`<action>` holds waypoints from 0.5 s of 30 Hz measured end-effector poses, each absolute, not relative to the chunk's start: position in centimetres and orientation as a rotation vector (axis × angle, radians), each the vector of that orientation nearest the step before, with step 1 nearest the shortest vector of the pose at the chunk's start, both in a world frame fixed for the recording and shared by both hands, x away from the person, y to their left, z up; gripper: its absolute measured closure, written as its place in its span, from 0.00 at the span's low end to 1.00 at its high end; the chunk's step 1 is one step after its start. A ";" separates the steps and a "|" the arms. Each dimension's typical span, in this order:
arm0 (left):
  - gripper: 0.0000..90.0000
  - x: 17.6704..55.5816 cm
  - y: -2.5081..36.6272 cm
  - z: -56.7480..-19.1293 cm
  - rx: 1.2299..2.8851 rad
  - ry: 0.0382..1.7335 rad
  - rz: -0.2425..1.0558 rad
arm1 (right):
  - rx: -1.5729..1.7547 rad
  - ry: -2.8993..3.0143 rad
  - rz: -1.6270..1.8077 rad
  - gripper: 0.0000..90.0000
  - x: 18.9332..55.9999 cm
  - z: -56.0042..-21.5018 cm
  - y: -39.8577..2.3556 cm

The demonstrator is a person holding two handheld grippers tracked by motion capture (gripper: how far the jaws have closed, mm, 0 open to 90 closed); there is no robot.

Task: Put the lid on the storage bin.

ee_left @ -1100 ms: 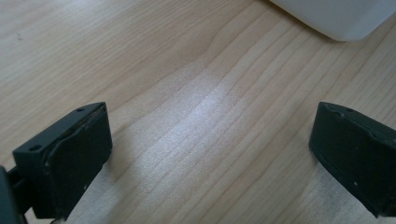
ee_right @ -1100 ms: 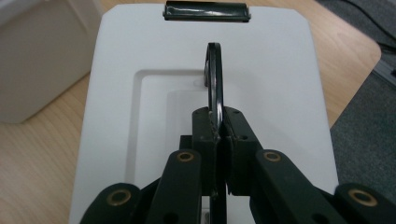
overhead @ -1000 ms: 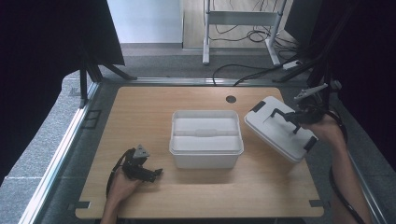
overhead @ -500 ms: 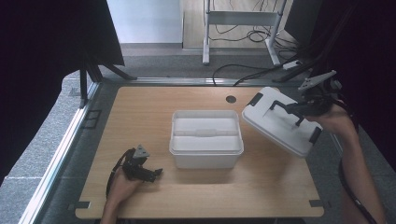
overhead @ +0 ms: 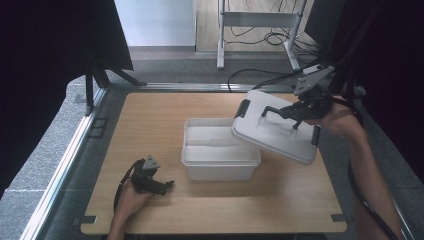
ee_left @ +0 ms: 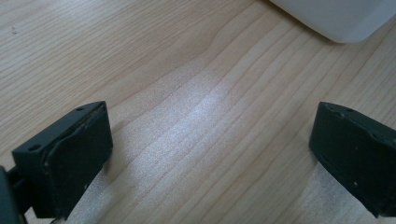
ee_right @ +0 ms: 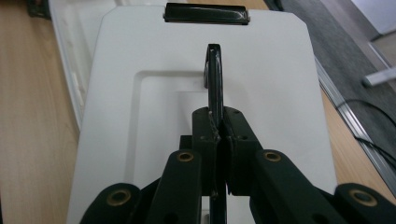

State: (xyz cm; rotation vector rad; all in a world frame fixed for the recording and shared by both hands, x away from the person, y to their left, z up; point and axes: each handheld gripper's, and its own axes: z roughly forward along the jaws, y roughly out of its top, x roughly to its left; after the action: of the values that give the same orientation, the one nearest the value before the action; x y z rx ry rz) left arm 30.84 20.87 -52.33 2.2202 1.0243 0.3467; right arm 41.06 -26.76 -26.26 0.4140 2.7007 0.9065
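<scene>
Lid [overhead: 275, 132]: white, with a black handle [ee_right: 214, 74] on top and a black clasp [ee_right: 205, 12] at each short end; it hangs tilted in the air over the right half of the bench [overhead: 150, 125], its low left edge above the box's right rim.
My left tongs [overhead: 159, 185]: near the bench's front left corner, lying low over the wood, in my left hand [overhead: 131, 197].
Left tongs, state: released; in the left gripper view the two black jaws stand wide apart with bare wood between them.
Left tongs, view ahead: a white corner of the box [ee_left: 336, 18] just beyond the jaws, apart from them.
Box [overhead: 220, 150]: white, open-topped, in the middle of the bench, standing on the wood, well clear of every edge.
My right tongs [overhead: 295, 111]: above the bench's right side, toward the far right corner, raised off the wood, in my right hand [overhead: 340, 120].
Right tongs, state: clenched on the handle; in the right gripper view the jaws press together on the thin black bar, carrying the lid.
Beyond the bench: grey floor, black cables and a white frame [overhead: 255, 20] past the far edge.
</scene>
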 end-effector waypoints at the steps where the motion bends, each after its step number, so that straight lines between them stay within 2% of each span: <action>1: 0.00 30.8 20.9 -52.3 2.220 1.025 0.347 | 0.383 2.709 0.910 0.93 41.1 -26.3 -26.0; 15: 0.00 30.8 20.9 -52.3 2.221 1.024 0.345 | 0.043 2.831 0.969 0.93 41.9 -28.3 -16.1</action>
State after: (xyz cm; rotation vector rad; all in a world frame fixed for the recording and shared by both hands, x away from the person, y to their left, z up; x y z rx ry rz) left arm 30.84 20.88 -52.32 2.2214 1.0244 0.3446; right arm 41.93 -16.09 -28.32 0.0428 2.8309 0.9691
